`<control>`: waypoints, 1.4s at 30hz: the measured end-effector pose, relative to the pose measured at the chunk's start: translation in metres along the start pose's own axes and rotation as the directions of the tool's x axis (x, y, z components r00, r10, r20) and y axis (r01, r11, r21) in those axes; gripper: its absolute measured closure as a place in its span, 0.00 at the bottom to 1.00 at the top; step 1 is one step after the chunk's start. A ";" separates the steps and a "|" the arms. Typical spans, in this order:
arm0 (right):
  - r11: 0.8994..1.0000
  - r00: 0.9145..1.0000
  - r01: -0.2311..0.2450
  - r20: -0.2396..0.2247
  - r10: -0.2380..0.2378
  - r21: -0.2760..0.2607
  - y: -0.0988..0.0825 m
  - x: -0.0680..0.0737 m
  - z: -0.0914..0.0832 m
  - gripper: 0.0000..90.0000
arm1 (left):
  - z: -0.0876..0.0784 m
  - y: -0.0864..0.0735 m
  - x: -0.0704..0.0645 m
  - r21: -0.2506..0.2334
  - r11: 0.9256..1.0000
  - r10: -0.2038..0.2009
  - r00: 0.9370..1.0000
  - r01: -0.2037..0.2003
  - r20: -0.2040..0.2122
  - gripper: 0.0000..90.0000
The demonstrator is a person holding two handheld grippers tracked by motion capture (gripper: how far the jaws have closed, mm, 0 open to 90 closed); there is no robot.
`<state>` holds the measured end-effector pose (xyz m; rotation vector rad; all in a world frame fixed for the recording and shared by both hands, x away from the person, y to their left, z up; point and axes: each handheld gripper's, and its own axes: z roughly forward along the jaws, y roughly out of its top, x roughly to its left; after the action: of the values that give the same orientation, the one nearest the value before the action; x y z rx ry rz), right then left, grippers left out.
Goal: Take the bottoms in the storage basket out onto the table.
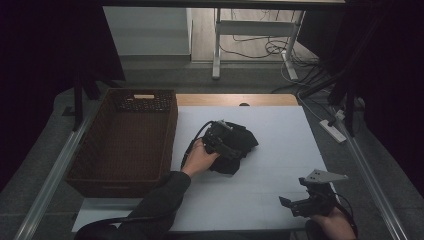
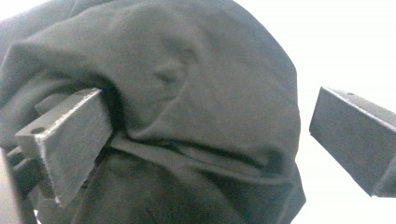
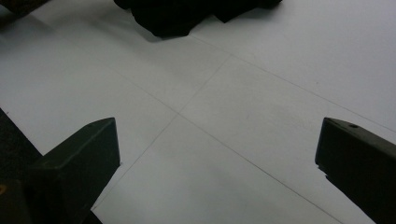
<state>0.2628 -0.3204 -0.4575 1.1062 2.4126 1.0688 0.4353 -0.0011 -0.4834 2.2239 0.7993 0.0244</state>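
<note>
Between jaws of left claw (image 2: 210,140): black cloth (image 2: 187,93), bunched, ungripped, jaws fully spread. Left of claw: wicker basket (image 1: 125,140), unfilled. Right claw (image 3: 217,172): wide open, idle. Transfer pending.

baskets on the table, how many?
1. A brown wicker basket stands on the left side of the table, left of the black cloth, apart from it. Nothing hints at another.
</note>
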 end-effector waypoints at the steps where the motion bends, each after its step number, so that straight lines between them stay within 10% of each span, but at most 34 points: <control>1: 1.000 1.000 -0.001 -0.001 0.001 -0.001 0.000 0.000 0.000 0.00 | -0.001 0.000 0.000 -0.006 1.000 0.000 1.000 0.000 0.004 0.00; 42: 1.000 1.000 -0.004 0.001 0.004 0.000 0.000 0.000 0.000 0.00 | -0.058 0.006 -0.025 -0.080 0.992 0.101 0.995 -0.101 -0.014 0.00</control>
<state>0.2632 -0.3203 -0.4575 1.1114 2.4107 1.0699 0.4037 0.0204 -0.4329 2.1872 0.6785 0.1147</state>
